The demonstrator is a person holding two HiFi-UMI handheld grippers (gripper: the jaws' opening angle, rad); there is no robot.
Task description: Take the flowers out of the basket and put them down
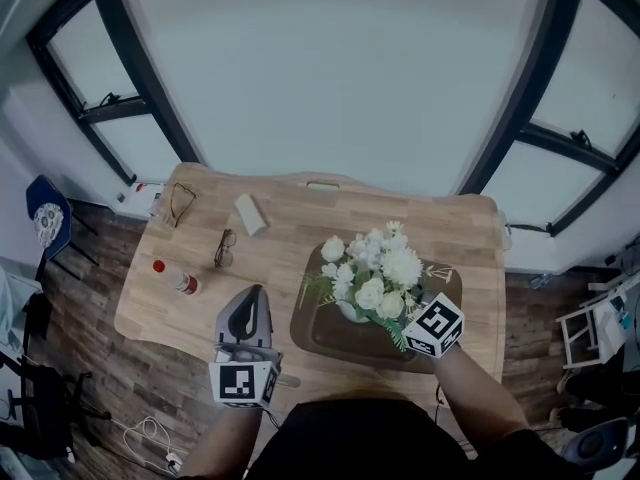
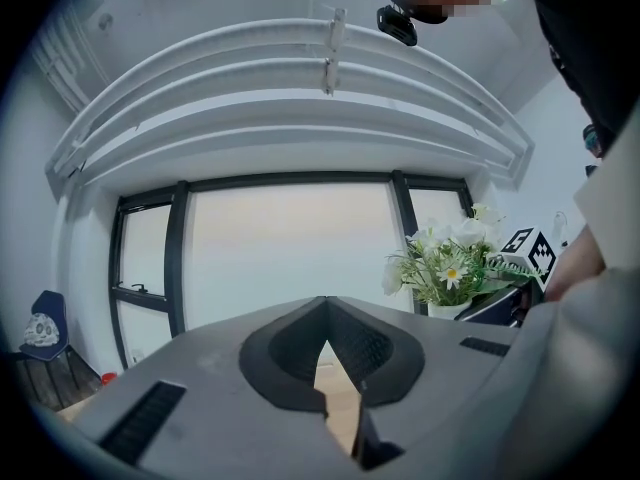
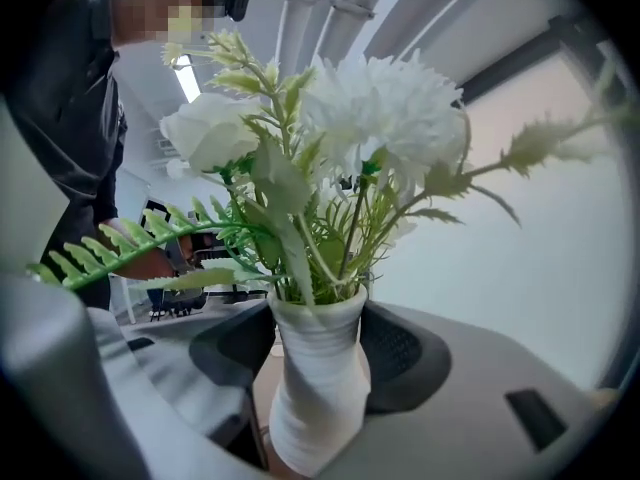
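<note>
White flowers (image 1: 375, 268) with green fern leaves stand in a ribbed white vase (image 3: 315, 388). My right gripper (image 3: 315, 368) is shut on the vase's neck and holds it upright over the dark brown basket (image 1: 325, 340) on the wooden table (image 1: 470, 258). From above, the right gripper (image 1: 375, 315) reaches in from the lower right, and the blooms hide most of the vase. My left gripper (image 1: 247, 303) hovers over the table's front edge, left of the basket, shut and empty. The left gripper view shows its jaws (image 2: 325, 343) meeting, with the flowers (image 2: 450, 263) off to the right.
A bottle with a red cap (image 1: 175, 278) lies at the table's left. Behind it are a pair of glasses (image 1: 225, 248), a second pair (image 1: 180, 203) and a small white box (image 1: 250, 213). A blue chair (image 1: 45, 213) stands on the floor at far left.
</note>
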